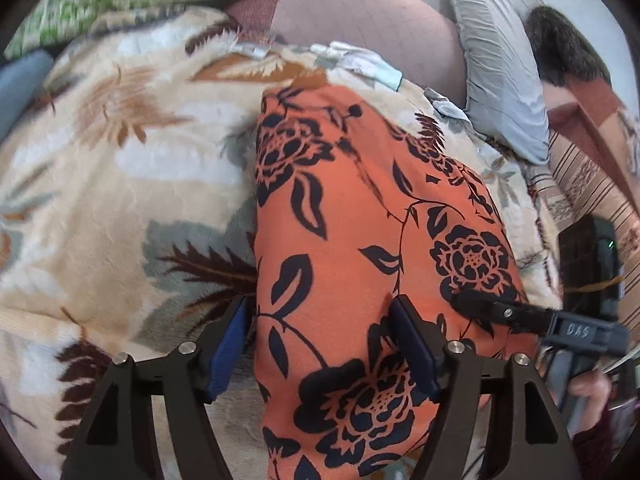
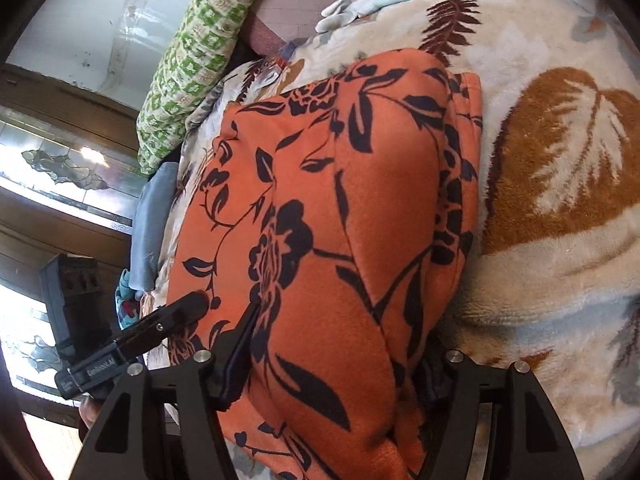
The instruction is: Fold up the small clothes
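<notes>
An orange garment with black flowers (image 1: 352, 208) lies folded lengthwise on a cream leaf-patterned blanket (image 1: 120, 184). My left gripper (image 1: 324, 340) stands open at its near end. The left blue pad is beside the cloth's left edge and the right pad rests on top of the cloth. One finger (image 1: 488, 310) of my right gripper lies on the garment's right side. In the right wrist view the garment (image 2: 340, 184) bulges up between the jaws of my right gripper (image 2: 336, 360), which are open. Its left finger (image 2: 240, 348) shows, while cloth covers the right one. A left gripper finger (image 2: 184, 312) touches the garment's left edge.
A green patterned pillow (image 2: 200, 52) and a blue cloth (image 2: 152, 216) lie past the blanket's edge. Pale gloves (image 2: 360, 0) rest at the far end, and a grey pillow (image 1: 496, 80) lies to the right. A hand (image 1: 588, 388) holds the right gripper.
</notes>
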`<act>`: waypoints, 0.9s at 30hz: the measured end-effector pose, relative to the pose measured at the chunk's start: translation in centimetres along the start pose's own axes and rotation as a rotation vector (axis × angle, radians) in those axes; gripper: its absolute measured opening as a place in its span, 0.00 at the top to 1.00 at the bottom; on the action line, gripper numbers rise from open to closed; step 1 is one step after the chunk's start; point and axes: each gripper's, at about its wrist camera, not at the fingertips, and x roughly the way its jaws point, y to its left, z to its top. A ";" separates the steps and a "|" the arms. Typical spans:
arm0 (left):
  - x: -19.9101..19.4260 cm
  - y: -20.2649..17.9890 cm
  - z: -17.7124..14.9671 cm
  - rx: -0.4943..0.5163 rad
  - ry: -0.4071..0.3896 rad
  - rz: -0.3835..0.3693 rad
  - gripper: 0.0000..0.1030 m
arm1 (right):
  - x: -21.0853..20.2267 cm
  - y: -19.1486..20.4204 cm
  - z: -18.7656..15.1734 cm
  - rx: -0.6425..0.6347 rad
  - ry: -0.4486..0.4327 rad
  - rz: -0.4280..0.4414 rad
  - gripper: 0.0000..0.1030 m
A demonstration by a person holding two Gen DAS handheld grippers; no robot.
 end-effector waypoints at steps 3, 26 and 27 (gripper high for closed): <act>-1.1 -1.4 -0.2 0.061 -0.053 0.068 0.29 | -1.5 1.4 -0.1 -0.083 -0.023 -0.086 0.33; -11.8 -6.9 -7.7 0.115 -0.332 0.325 0.28 | -13.0 8.9 -9.4 -0.272 -0.380 -0.230 0.33; -12.1 -7.0 -8.1 0.118 -0.334 0.329 0.28 | -13.1 8.9 -9.7 -0.269 -0.379 -0.228 0.33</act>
